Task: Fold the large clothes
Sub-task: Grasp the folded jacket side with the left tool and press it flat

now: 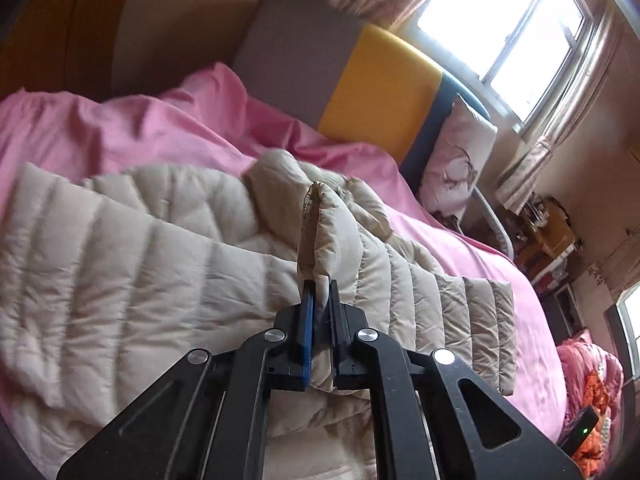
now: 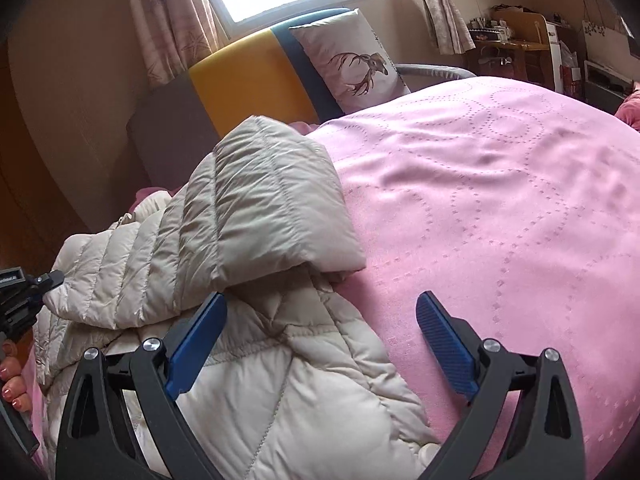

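Note:
A cream quilted down jacket (image 1: 140, 264) lies on a pink bed cover (image 1: 132, 128). My left gripper (image 1: 322, 284) is shut on a raised fold of the jacket's edge, which stands up between the blue pads. In the right wrist view the jacket (image 2: 248, 208) lies at the left with a sleeve folded over its body. My right gripper (image 2: 322, 312) is open and empty, just above the jacket's right edge and the pink cover (image 2: 500, 200). The left gripper (image 2: 24, 292) shows at the far left edge, on the jacket's far side.
A grey, yellow and blue headboard (image 1: 376, 92) and a deer-print pillow (image 2: 352, 60) stand at the bed's head under a window. A desk with clutter (image 2: 516, 48) is beyond the bed. A pink and orange quilt (image 1: 592, 384) lies at the right.

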`<state>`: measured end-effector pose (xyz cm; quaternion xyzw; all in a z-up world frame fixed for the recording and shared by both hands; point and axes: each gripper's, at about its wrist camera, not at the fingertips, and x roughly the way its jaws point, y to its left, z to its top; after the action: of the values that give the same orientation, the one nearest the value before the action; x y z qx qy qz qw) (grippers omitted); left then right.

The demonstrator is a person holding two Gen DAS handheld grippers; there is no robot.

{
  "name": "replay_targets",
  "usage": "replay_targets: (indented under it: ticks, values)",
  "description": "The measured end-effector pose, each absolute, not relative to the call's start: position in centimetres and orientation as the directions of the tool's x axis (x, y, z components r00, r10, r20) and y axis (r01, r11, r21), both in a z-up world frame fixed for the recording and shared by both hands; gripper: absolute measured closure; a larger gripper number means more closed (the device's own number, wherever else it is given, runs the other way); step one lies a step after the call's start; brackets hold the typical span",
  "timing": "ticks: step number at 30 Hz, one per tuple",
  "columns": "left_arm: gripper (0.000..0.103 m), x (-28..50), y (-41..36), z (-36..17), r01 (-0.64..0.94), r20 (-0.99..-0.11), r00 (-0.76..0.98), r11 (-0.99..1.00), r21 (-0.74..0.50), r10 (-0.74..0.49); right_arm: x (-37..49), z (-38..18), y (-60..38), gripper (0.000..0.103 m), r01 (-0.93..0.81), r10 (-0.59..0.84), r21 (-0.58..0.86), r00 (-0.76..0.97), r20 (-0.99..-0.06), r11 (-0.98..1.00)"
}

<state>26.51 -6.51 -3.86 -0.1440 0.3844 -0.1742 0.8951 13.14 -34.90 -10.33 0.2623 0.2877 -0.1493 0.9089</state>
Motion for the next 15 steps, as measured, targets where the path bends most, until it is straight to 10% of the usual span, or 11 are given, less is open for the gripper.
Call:
replay_targets:
  ticks: [15]
  values:
    - [0.093,25.2,-2.8,-10.8,0.118,-0.689,0.645,0.933,-0.339,-0.332,21.2,-5.3,-34.5,0.003,0.413,-0.215,0.142,0.702,-0.679,0.899]
